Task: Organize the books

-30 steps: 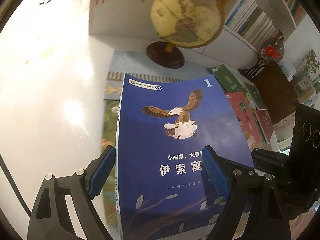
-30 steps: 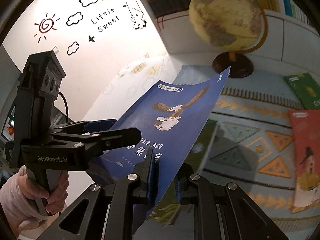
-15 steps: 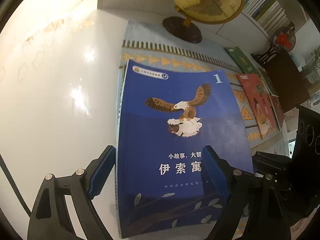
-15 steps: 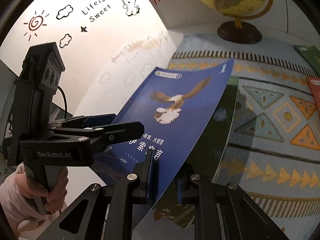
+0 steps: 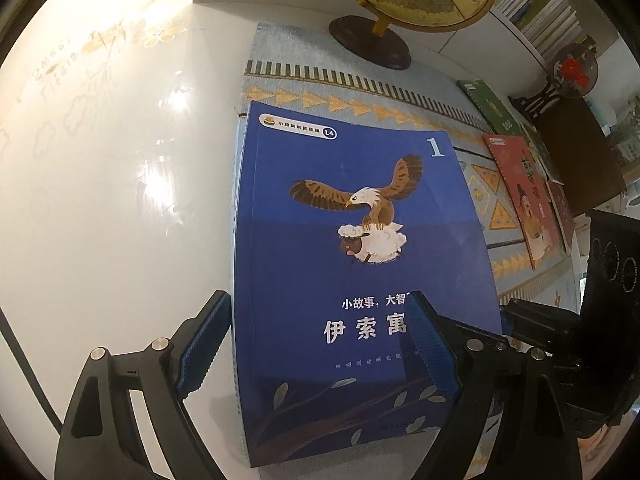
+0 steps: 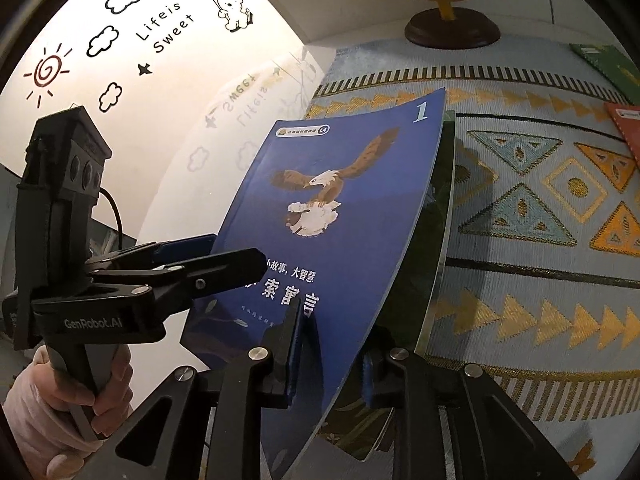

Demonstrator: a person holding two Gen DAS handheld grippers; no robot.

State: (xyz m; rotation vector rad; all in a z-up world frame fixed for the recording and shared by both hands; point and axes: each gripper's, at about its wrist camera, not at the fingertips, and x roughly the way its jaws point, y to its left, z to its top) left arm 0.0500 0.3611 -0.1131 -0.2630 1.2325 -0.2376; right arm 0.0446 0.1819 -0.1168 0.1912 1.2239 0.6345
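Note:
A blue book with an eagle on its cover [image 5: 352, 248] lies tilted over a dark green book [image 6: 434, 240] at the left end of the patterned rug [image 6: 520, 312]. My left gripper [image 5: 318, 304] is open wide and straddles the book's spine side; the left pad sits beside the edge and the right pad hovers over the cover. In the right wrist view that gripper [image 6: 224, 258] reaches in from the left, held by a gloved hand [image 6: 48, 412]. My right gripper [image 6: 332, 340] has the blue book's [image 6: 340, 200] near right corner between its jaws, which are opening; a gap shows at the pads.
A globe on a dark round base [image 5: 370, 44] stands at the far end of the rug. Green [image 5: 490, 106] and red [image 5: 524, 192] books lie on the rug to the right. The glossy white tabletop [image 5: 120, 200] spreads left; bookshelves [image 5: 540, 8] rise behind.
Both grippers came down toward the table with the blue book, which now lies lower and flatter over the green one. The right gripper's jaws have spread apart on the corner.

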